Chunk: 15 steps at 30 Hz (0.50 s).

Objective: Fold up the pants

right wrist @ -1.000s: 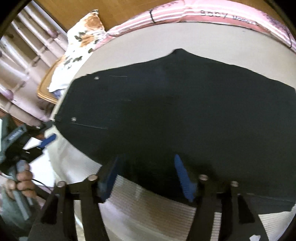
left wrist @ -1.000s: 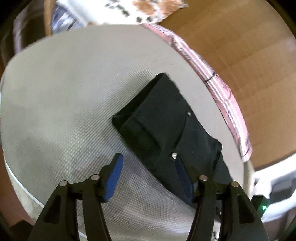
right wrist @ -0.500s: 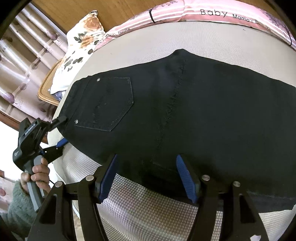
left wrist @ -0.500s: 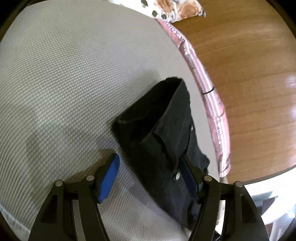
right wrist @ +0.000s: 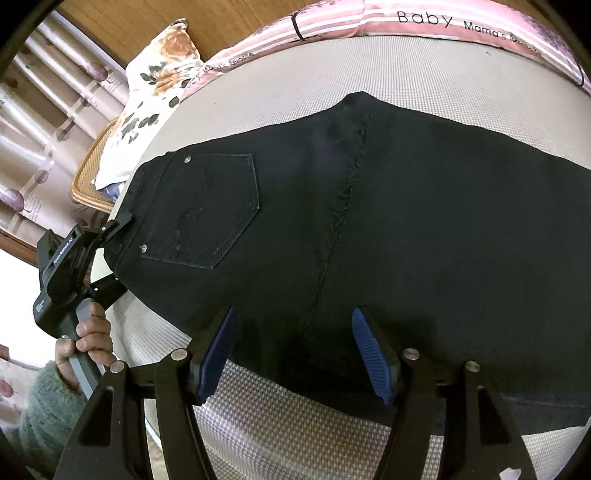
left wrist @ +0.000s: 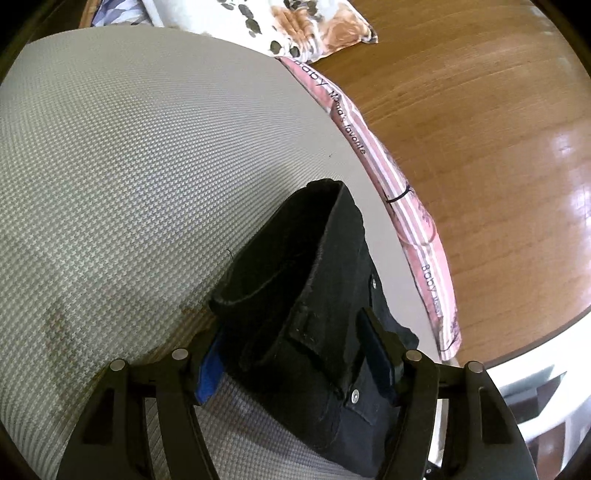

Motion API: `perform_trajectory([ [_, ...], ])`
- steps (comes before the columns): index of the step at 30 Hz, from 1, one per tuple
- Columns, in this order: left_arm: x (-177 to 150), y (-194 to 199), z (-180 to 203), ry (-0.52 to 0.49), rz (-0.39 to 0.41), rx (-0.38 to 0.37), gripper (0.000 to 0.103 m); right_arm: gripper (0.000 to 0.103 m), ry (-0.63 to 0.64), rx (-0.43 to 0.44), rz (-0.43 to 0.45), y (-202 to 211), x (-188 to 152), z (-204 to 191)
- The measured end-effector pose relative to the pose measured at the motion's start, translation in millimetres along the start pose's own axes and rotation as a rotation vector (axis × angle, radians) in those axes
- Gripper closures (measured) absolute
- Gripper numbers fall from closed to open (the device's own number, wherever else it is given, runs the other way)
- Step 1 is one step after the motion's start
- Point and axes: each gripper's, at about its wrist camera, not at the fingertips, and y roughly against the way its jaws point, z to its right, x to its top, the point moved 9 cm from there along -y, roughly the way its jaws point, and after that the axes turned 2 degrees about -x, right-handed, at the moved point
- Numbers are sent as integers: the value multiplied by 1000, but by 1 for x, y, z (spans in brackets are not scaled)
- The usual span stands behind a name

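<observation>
The right wrist view took in almost the whole spread of the black pants [right wrist: 369,221] lying flat on the grey mattress [right wrist: 295,417], with a back pocket [right wrist: 210,210] and a long seam showing, and the pink striped bumper [right wrist: 369,22] along the far edge. Only this view showed the flowered pillow [right wrist: 155,85] against the curtain [right wrist: 44,110], and the person's hand [right wrist: 88,332] holding the left gripper [right wrist: 114,254] at the waist end of the pants.

The left wrist view showed just that waist end, the pants [left wrist: 314,295] bunched up thick with the waistband raised off the mattress [left wrist: 129,166], plus the wooden floor [left wrist: 480,129] beyond the bumper [left wrist: 406,221].

The left gripper [left wrist: 295,350] stood spread, its fingers on either side of the waistband, not visibly pressed onto it. The right gripper [right wrist: 291,350] was also spread, hovering over the near edge of the pants with one finger to each side of the seam.
</observation>
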Motion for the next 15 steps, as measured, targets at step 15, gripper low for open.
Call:
perform_trajectory([
  [15,2,12,93,-177,8,-6,81,41,-114,22,134,50,19,34],
])
